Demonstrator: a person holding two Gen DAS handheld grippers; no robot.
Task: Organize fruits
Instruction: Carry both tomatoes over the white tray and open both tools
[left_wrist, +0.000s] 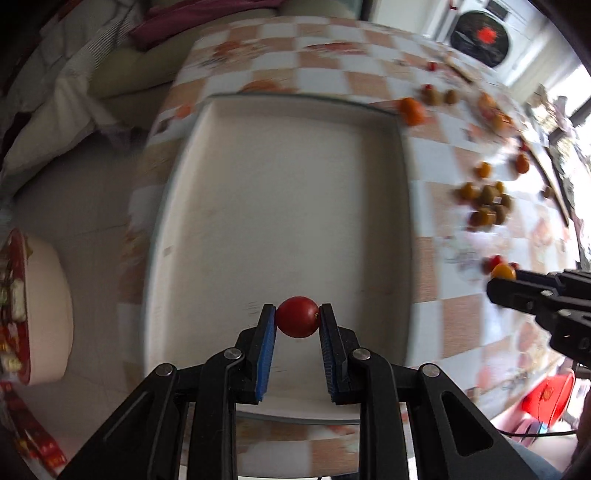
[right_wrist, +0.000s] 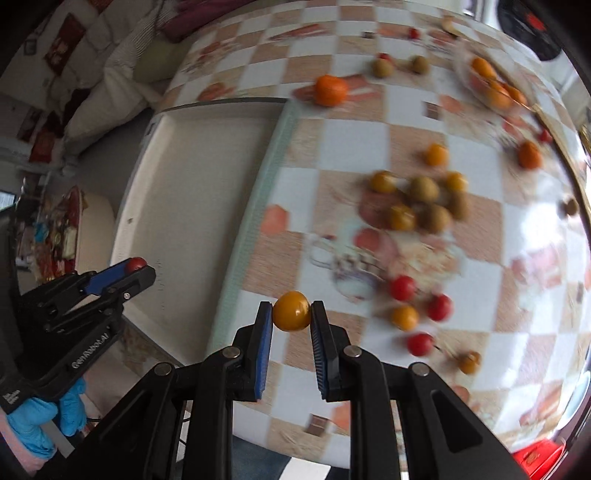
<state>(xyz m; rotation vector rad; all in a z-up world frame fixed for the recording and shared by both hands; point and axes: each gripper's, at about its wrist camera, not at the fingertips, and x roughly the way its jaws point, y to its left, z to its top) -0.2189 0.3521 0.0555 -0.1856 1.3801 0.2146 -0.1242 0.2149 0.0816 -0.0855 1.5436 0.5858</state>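
Clamped on a red tomato (left_wrist: 297, 316), the left gripper (left_wrist: 297, 321) sits at the bottom centre of the left wrist view, its blue pads (left_wrist: 269, 350) pinching the fruit only at their tips. Behind it the white tray (left_wrist: 400, 229) fills the middle of the frame, with nothing visible in it. With so shallow a hold, the round, smooth tomato could squirt out and roll across the tray, or burst if squeezed harder. At the right edge the other tool pokes in.

Seen from the right wrist, the right gripper (right_wrist: 291, 314) is shut on a yellow tomato (right_wrist: 291, 310) at bottom centre, again at the very tips, over the checked tablecloth (right_wrist: 476, 236) just right of the tray's rim. More loose fruit (right_wrist: 417, 201) lies at centre right. Everything is blurred by motion, and a quick swing could shake the tomato free. Both tools converge on one tray, so they might collide.
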